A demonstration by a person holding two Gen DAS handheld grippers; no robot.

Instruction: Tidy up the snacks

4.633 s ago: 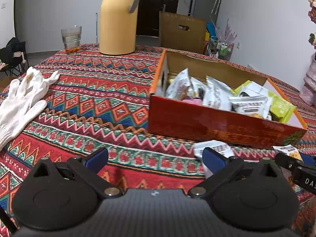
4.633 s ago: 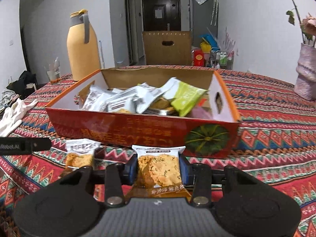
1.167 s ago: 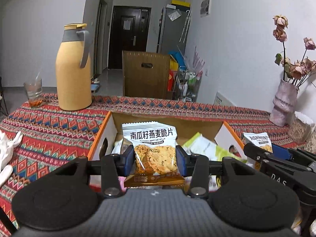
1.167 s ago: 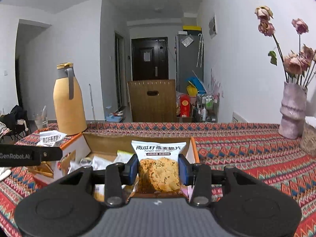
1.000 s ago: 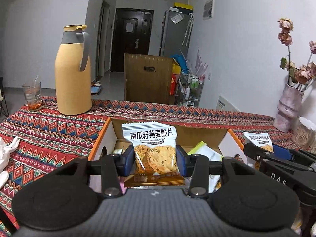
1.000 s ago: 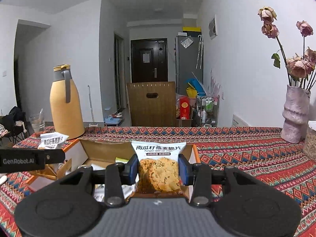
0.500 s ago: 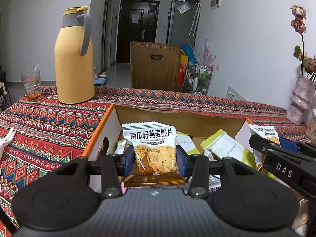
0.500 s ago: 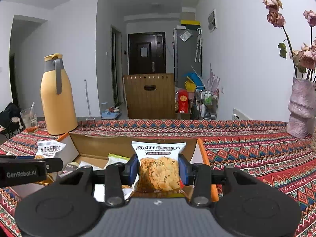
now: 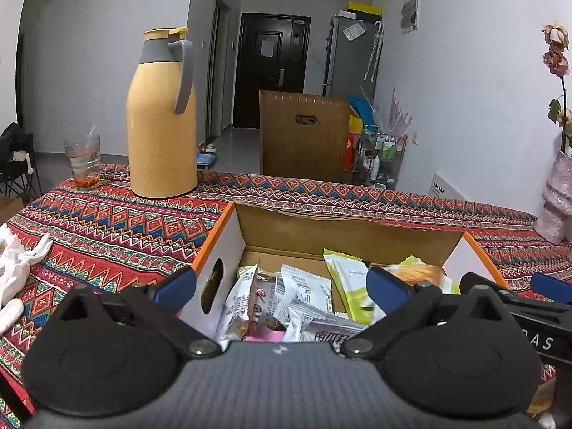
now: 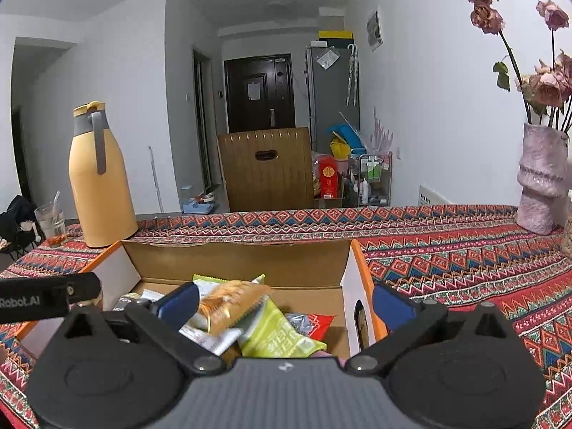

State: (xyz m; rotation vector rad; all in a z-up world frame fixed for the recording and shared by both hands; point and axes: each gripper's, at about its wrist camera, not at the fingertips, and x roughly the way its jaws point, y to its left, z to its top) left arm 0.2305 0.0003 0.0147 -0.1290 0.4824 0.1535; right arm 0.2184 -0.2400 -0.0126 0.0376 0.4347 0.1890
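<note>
The box [image 9: 221, 236] is open above; its walls rise at nine and three o'clock (packets [image 9: 304, 304] crowd the floor).

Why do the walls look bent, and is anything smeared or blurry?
Left wrist view: fisheye lens bows the walls and darkens the corners; the snacks in the box look sharp. Right wrist view: same bending; an orange packet is motion-smeared between the right gripper's open jaws.

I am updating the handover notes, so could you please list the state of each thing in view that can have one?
Left gripper: jaws open, just opened, holding nothing.
Right gripper: jaws open, just opened, holding nothing.
Cardboard box: open-topped, holding snack packets.
Orange snack packet: blurred, over the box.
Yellow thermos: upright, lid shut.
Glass: upright.
</note>
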